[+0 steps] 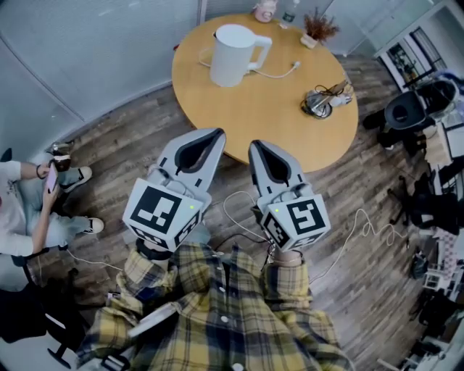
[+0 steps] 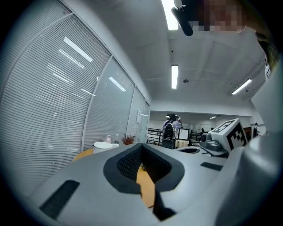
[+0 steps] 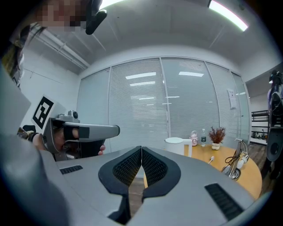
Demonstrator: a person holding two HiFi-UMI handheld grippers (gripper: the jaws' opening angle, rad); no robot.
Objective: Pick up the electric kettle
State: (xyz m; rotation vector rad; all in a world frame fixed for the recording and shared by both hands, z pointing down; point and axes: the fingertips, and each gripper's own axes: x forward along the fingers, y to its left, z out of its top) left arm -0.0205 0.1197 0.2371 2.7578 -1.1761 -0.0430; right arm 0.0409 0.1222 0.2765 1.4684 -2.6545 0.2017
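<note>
The white electric kettle (image 1: 233, 54) stands on the far left part of a round wooden table (image 1: 275, 109), with its cord trailing right across the top. Both grippers are held side by side over the floor, short of the table's near edge and pointing toward it. My left gripper (image 1: 216, 132) has its tips together and nothing between them. My right gripper (image 1: 255, 145) is shut and empty too. In the left gripper view only the kettle's top (image 2: 105, 145) shows over the left jaw. In the right gripper view the kettle (image 3: 179, 145) stands ahead, just right of the jaws.
A tangle of cables and a small device (image 1: 322, 101) lies at the table's right. A potted plant (image 1: 319, 27) and a pink bottle (image 1: 264, 9) stand at its far edge. A seated person (image 1: 22, 210) is at left, an office chair (image 1: 406, 112) at right. Glass walls with blinds enclose the room.
</note>
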